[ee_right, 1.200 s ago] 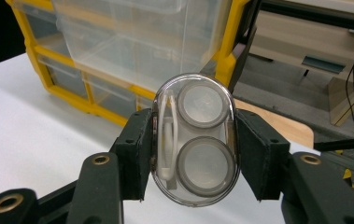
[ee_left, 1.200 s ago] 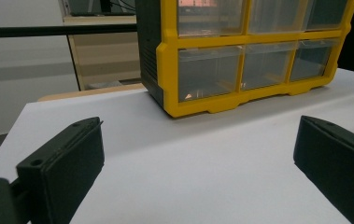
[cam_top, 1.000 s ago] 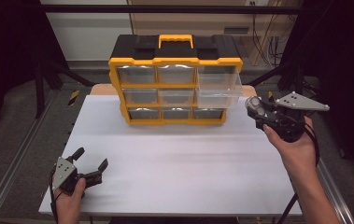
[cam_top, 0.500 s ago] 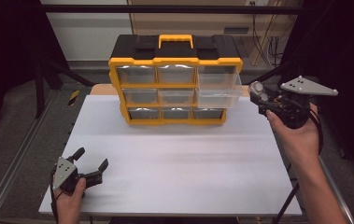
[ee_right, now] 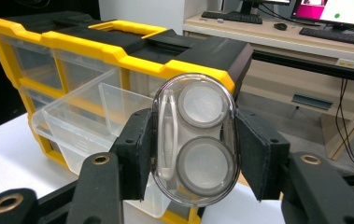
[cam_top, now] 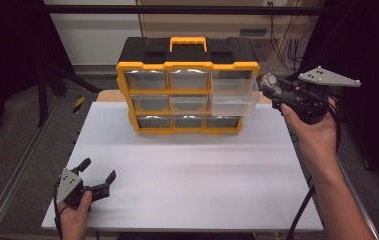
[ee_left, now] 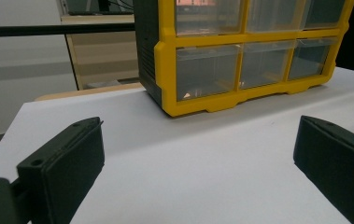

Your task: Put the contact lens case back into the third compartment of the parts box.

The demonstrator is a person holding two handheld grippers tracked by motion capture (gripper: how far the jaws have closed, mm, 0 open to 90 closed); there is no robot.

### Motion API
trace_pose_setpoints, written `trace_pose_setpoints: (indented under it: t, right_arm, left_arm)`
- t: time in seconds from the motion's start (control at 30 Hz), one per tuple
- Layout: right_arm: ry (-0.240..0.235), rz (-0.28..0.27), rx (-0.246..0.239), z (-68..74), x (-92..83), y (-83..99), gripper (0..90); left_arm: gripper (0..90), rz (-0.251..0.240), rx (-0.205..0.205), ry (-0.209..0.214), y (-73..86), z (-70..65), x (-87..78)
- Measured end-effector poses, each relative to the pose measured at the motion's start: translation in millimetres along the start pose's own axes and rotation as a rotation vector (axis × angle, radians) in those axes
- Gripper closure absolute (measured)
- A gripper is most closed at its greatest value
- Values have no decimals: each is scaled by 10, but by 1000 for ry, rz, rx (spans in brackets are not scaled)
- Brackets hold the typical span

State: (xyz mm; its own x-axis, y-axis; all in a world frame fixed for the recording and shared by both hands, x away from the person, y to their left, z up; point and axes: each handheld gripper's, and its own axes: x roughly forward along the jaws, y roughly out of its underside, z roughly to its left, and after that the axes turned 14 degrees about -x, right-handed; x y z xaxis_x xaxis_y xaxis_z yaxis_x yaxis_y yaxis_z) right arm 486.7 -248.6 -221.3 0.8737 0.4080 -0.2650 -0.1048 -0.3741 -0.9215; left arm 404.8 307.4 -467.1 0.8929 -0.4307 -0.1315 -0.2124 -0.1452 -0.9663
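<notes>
My right gripper point(cam_top: 268, 81) was up in the air off the right edge of the table point(cam_top: 187, 190), level with the top row of the organizer point(cam_top: 188, 85). Its jaws were clamped on a clear oval case point(ee_right: 195, 139), one jaw pressed against each long side. In the right gripper view the case stood upright, with two round wells one above the other and a thin curved piece along its left side. The case sat just beside the open drawer point(cam_top: 233, 92), the top right one, pulled out from the organizer's front; the drawer point(ee_right: 100, 119) was transparent and I could not tell whether anything lay in it.

The organizer, yellow-framed with a black lid and a yellow handle point(cam_top: 188, 42), stood at the table's far edge, near the middle. Its other drawers were pushed in.

My left gripper point(cam_top: 96, 176) rested near the table's near left corner, my hand point(cam_top: 72, 212) behind it. Its jaws stood wide apart with nothing between them, pointing toward the organizer point(ee_left: 244, 51) well away across the bare white surface.
</notes>
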Motion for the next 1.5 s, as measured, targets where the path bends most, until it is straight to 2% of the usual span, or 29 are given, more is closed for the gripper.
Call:
trace_pose_setpoints:
  t: [0.87,1.5]
  right_arm:
    - [-8,-7,-8,108,192,-145,493]
    - [-15,-5,-30,182,240,-213,493]
  left_arm:
    - [17,2,8,1,2,-6,7]
    - [17,2,11,2,-1,-6,7]
